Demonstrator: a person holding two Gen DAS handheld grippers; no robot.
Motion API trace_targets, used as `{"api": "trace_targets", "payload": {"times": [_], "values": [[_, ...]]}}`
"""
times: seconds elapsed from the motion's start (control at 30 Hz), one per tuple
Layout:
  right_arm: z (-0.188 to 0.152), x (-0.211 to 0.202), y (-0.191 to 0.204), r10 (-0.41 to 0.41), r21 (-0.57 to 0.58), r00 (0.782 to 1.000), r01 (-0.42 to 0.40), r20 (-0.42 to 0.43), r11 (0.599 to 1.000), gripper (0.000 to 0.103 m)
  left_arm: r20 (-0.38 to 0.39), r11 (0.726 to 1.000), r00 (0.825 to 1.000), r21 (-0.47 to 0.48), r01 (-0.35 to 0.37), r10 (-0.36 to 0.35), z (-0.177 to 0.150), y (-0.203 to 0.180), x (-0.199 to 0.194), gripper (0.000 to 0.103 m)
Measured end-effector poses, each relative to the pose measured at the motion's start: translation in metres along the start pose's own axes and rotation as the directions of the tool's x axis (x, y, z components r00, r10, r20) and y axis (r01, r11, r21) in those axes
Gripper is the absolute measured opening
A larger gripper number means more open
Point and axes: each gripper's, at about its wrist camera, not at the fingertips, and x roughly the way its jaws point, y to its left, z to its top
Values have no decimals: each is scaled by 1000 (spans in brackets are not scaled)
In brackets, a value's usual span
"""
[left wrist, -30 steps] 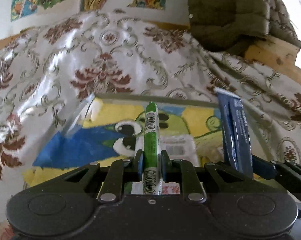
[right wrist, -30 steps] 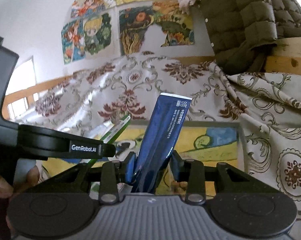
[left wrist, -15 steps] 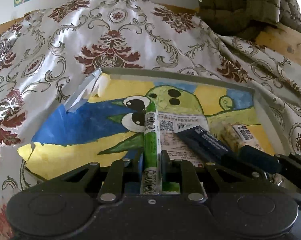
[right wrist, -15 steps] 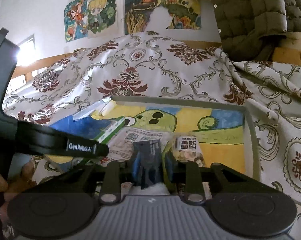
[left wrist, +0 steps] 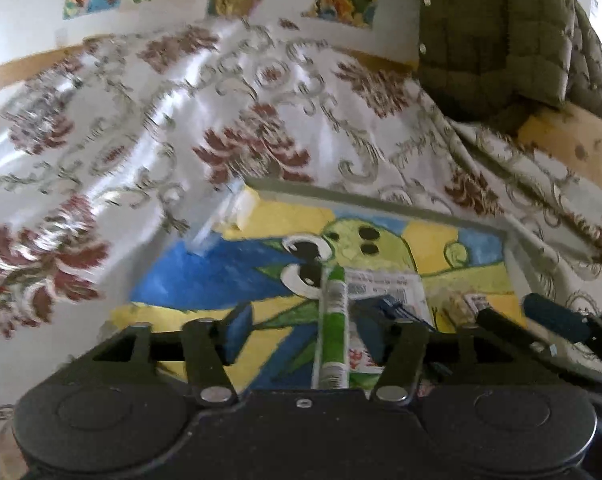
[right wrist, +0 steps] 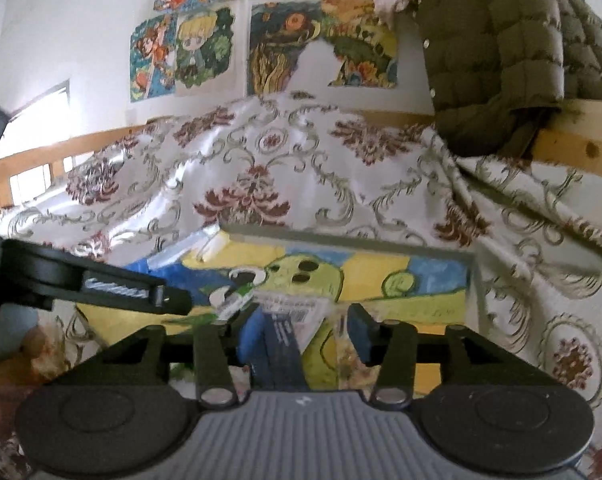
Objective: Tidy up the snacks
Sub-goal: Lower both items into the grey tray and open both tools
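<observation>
the left hand-held gripper (left wrist: 301, 332) hangs low over the shallow grey-rimmed tray with a painted cartoon bottom (left wrist: 381, 200), its jaws opening so the slim green stick-shaped snack packet (left wrist: 333, 320) lies free between them on the tray. the right hand-held gripper (right wrist: 301, 332) is opening likewise around the dark blue flat snack packet (right wrist: 281, 344), probably to leave both snacks side by side beside the white printed packet (right wrist: 297, 308).

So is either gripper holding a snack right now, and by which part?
Neither. Both sets of jaws are opening: the green stick and dark blue packet lie between them, unclamped, on the tray.
</observation>
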Motion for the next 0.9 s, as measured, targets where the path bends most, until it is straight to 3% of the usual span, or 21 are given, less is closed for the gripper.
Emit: {"api": "trace_targets", "payload": {"times": [0.07,0.2,0.33,0.47,0.9], "values": [[6,-9,-1,-9,26,1000,8,26,1000,63,40,1000,999,-17,-25,26,-1,4,-16,78],[14,-34,0,-25,44,997,22,75,999,81,105,999,993,-25,-46,48,-1,9,-46,88],[18,-65,3,-21,63,992,14,121,998,90,191,998,979,-21,-64,67,-7,12,-85,102],[21,-94,11,-10,64,984,-2,179,998,102,228,998,972,-24,-52,56,-15,14,-119,102],[-10,-189,37,-63,91,960,39,272,995,103,162,998,986,-49,-32,40,-75,30,-195,102]]}}
